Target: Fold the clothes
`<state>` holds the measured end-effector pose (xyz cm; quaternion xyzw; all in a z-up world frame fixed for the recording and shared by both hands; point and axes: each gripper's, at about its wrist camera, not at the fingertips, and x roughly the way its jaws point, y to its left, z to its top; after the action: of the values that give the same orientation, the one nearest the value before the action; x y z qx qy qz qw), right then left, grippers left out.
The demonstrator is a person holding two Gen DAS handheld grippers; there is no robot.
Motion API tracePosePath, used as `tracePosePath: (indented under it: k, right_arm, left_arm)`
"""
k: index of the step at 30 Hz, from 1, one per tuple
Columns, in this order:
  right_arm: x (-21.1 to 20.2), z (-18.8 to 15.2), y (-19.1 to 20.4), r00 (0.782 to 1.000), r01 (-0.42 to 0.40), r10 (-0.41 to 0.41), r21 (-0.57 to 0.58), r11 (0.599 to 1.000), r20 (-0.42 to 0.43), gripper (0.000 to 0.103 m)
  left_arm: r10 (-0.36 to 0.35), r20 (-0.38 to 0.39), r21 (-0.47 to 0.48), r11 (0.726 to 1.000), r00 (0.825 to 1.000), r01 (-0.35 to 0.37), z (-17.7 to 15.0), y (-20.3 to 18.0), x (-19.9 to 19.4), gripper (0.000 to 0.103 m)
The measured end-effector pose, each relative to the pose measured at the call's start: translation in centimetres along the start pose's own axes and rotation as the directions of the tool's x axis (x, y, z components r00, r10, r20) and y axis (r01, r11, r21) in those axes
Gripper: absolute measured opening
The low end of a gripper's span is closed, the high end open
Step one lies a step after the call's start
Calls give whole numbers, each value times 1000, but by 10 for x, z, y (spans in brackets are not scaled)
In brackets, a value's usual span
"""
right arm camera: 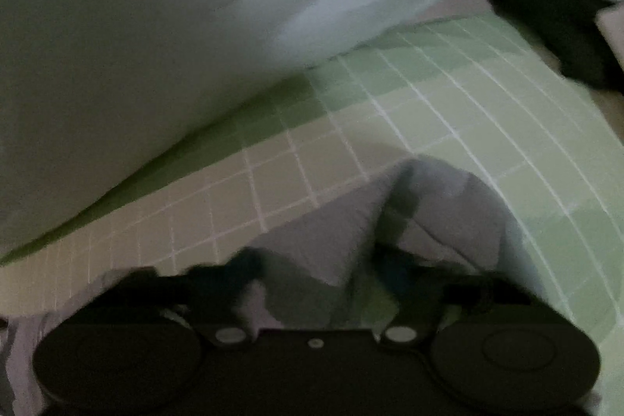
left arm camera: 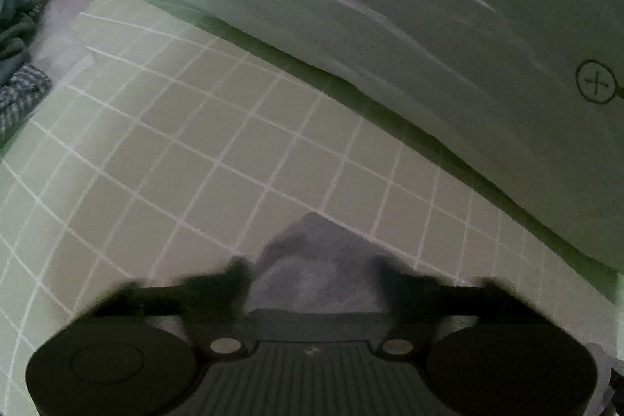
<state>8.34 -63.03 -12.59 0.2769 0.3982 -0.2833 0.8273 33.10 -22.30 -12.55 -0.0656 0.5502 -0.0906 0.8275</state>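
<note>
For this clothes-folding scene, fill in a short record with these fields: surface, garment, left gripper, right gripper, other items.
surface: green grid mat
garment: pale cloth, lifted over the mat
left gripper: grey fabric between its fingers; grip unclear from blur
right gripper: grey fabric between its fingers; grip unclear
other items: striped clothes at the mat's left edge

Your left claw (left arm camera: 314,271) sits low over the grid mat (left arm camera: 187,151), a cloth corner (left arm camera: 312,260) poking up between its jaws. Beyond it, a big sheet of fabric (left arm camera: 429,26) lies across the mat's far side, running from upper left to right. A clothes heap (left arm camera: 19,65) sits off the mat's left edge. Your right claw (right arm camera: 316,260) has bunched cloth (right arm camera: 440,205) between and ahead of its jaws, resting on the mat (right arm camera: 487,112); the big fabric (right arm camera: 136,45) is behind and left.
</note>
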Motion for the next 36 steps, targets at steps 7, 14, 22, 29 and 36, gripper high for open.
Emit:
tracePosePath:
  k: [7, 14, 22, 29, 36]
  right_arm:
    - [-40, -4, 18, 995, -9, 33, -239, 971, 97, 6]
    - [-161, -53, -10, 968, 42, 36, -304, 952, 247, 6]
    - [-198, -178, -71, 996, 61, -44, -238, 969, 76, 6]
    - [-195, -230, -88, 997, 30, -46, -234, 972, -63, 8]
    - [-230, -200, -80, 999, 29, -22, -164, 986, 44, 53]
  left_arm:
    - [-28, 195, 28, 999, 980, 23, -22, -1, -63, 10]
    - [-25, 304, 39, 999, 952, 14, -110, 39, -172, 10]
    - [107, 88, -60, 993, 990, -102, -244, 118, -180, 8]
    - [110, -9, -167, 980, 994, -110, -277, 151, -181, 4]
    - [74, 103, -134, 989, 992, -59, -261, 137, -213, 49]
